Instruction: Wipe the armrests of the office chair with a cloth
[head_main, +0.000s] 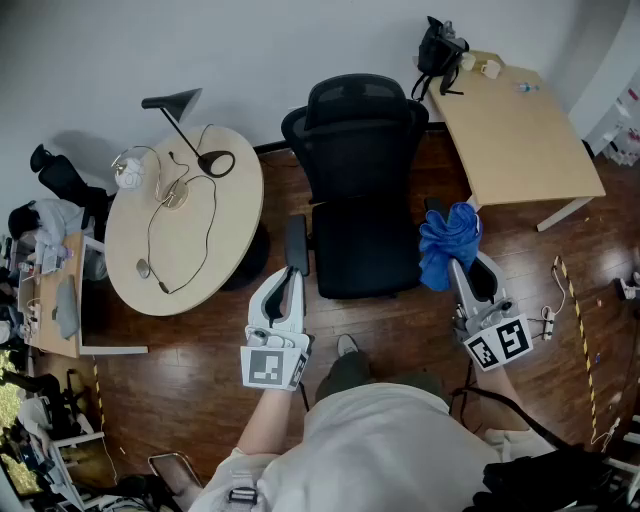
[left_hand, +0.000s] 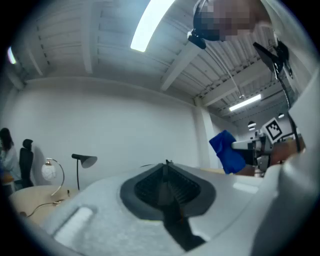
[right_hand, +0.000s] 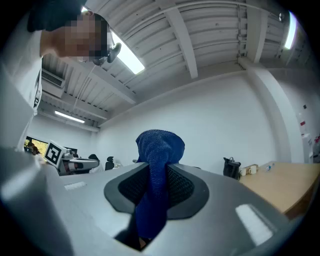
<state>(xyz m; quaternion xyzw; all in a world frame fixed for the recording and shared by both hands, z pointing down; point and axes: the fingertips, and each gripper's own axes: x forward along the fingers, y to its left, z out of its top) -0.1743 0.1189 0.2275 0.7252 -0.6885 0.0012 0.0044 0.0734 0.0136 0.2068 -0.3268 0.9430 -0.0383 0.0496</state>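
Blue cloth (head_main: 449, 243), bunched and knit-textured, is held clamped in the right gripper (head_main: 457, 264), just by the right armrest (head_main: 486, 278) of the chair (head_main: 362, 190). The left gripper (head_main: 289, 280) is seen with jaws pressed together, nothing between, near the left armrest (head_main: 297, 243). The black mesh-backed chair is set on dark wood floor (head_main: 400, 320), between a round table (head_main: 205, 245) with a lamp (head_main: 185, 120) and a pale desk (head_main: 515, 125); a white wall (head_main: 250, 50) is behind.

Dark wood floor (head_main: 400, 320) carries the office chair (head_main: 365, 190), standing between a round counter (head_main: 225, 200) and a rectangular counter (head_main: 520, 130). Striped tape (head_main: 575, 300) lies on the floor at right. Round counter: black desk lamp (head_main: 185, 130), a looping dark cable (head_main: 148, 235), and a white rounded item (head_main: 128, 172) at its edge. Rectangular counter: black bag (head_main: 440, 50) at the far corner, with small white items (head_main: 488, 68) beside it.
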